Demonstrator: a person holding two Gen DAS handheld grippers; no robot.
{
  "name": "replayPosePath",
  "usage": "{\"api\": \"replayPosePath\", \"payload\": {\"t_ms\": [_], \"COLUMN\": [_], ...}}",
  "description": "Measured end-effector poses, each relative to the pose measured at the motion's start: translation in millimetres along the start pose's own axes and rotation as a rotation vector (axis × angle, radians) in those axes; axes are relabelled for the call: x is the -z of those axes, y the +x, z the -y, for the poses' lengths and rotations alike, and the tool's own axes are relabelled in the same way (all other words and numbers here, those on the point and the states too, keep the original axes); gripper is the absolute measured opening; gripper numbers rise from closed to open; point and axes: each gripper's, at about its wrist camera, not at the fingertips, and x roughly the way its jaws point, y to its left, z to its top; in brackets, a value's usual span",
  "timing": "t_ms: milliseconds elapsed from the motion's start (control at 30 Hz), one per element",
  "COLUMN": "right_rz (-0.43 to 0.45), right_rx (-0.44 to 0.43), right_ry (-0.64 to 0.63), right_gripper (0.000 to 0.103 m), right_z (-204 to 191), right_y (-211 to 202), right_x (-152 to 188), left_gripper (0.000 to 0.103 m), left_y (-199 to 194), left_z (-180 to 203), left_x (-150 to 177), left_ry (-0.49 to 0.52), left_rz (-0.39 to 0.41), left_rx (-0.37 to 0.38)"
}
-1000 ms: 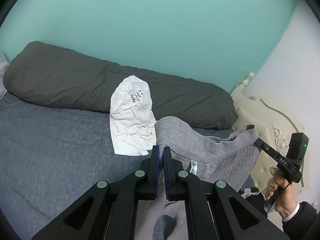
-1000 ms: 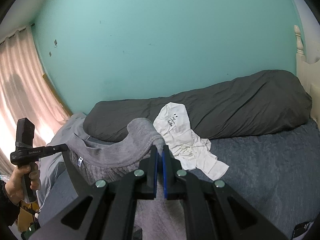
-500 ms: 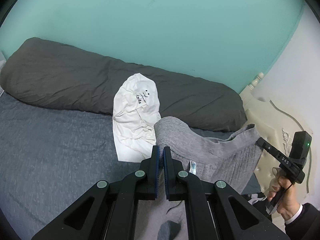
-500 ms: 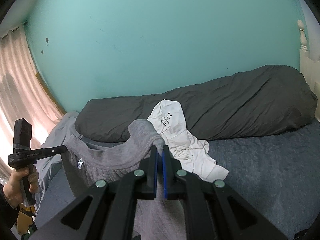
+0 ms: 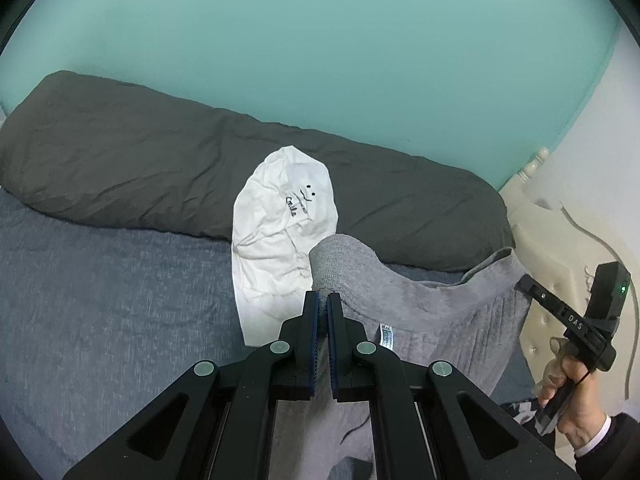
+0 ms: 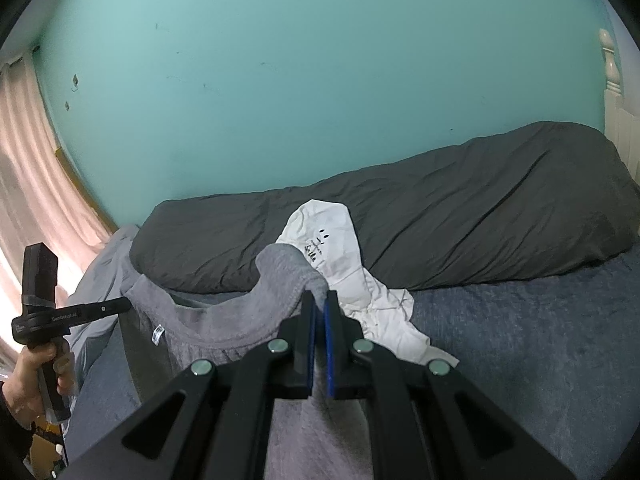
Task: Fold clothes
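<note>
Grey garment [image 5: 432, 304] stretched between both clamped tongs, above bed [image 5: 100, 300].

Left tool [image 5: 322, 300], jaws closed on the ribbed edge of a grey garment [image 5: 432, 312], which stretches rightward to the right tool [image 5: 524, 281], gripped by a hand [image 5: 572, 392] at lower right. A white label [image 5: 386, 336] hangs just right of the left tool. Beyond its tips, a crumpled white shirt [image 5: 280, 240] leans against a dark grey duvet roll [image 5: 160, 168] on the blue-covered bed [image 5: 100, 320], before a teal wall [image 5: 320, 60].
</note>
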Motion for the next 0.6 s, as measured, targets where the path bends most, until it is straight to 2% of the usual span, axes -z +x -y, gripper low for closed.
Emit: {"api": "replayPosePath", "payload": {"t_ms": [233,600], "right_rz": [0.005,-0.022], "right_rx": [0.018,0.044], "right_ry": [0.026,0.038], "right_gripper": [0.004,0.004], "right_z": [7,19], "right_y": [32,82], "right_x": [-7,2], "left_gripper": [0.004,0.004], "left_y": [30,81], "left_z": [3,-3], "left_x": [-20,-22], "left_ry": [0.024,0.049], "left_rz": [0.002,-0.029], "left_rx": [-0.018,-0.057]}}
